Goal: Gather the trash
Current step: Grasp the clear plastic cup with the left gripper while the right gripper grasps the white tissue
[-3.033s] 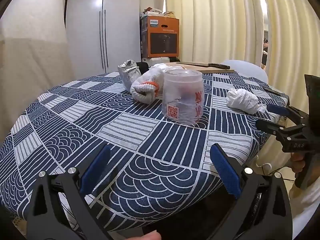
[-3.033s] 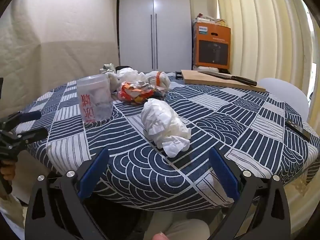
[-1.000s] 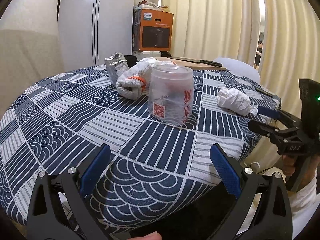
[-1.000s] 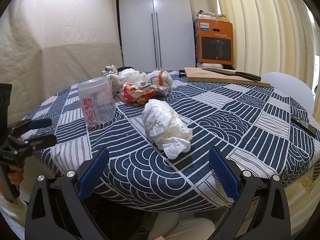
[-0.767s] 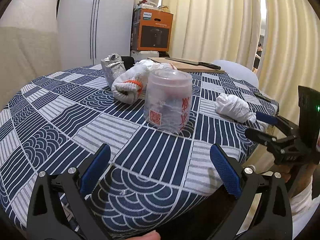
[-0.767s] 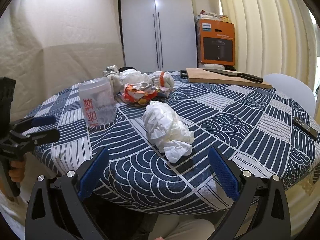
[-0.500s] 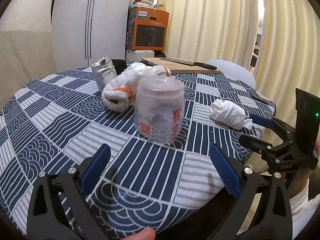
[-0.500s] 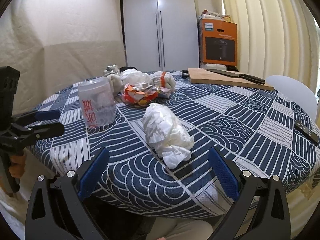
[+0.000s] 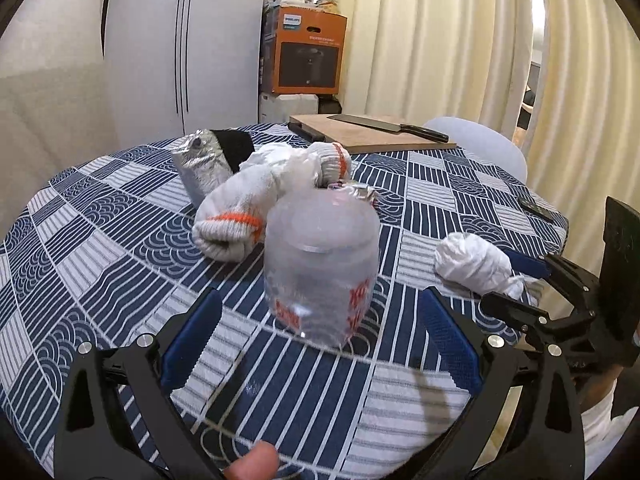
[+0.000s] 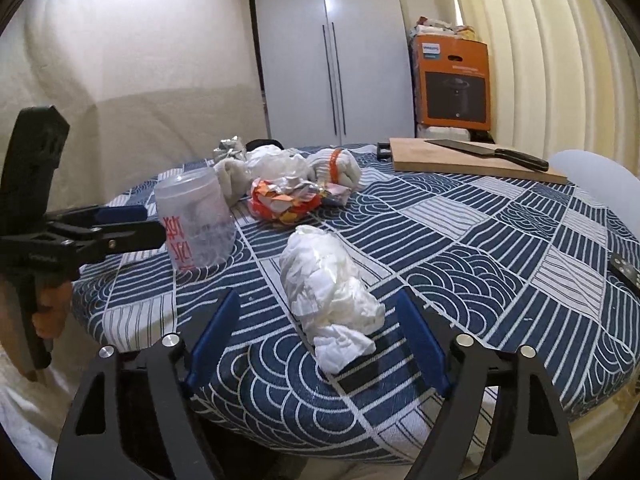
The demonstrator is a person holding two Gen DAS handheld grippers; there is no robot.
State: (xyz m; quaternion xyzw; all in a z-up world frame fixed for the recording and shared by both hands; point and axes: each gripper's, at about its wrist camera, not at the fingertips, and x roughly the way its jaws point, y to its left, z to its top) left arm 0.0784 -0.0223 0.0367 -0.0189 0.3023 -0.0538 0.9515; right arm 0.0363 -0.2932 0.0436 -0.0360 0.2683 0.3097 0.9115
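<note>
A round tabletop (image 10: 500, 248) covered with a navy and white patchwork-print cloth stands in a room with cream curtains (image 9: 440, 40), a pale grey wardrobe (image 10: 332, 52) and an orange cardboard box (image 10: 452, 84) at the back. On the far side of the tabletop lies a wooden cutting board (image 10: 460, 168) with a black-handled cleaver (image 10: 488, 152) on it.

The trash is scattered over the cloth: a crumpled white paper wad (image 10: 332, 300), a frosted translucent plastic cup with red print (image 9: 320, 264) standing upside down, a crushed orange and red snack wrapper (image 10: 284, 200), a crinkled silver foil piece (image 9: 200, 164), and white knitted gloves with orange bands (image 9: 248, 208) bundled with white plastic.

The right gripper (image 10: 316, 332) has its blue-padded jaws partly apart and closing; the paper wad lies between them near the tabletop's near edge, and the pads do not press on it. The left gripper (image 9: 320, 340) holds its jaws wide, with the plastic cup just ahead of and between the tips, untouched. In the right wrist view the left gripper reaches in from the left edge, its tips just beside the cup.
</note>
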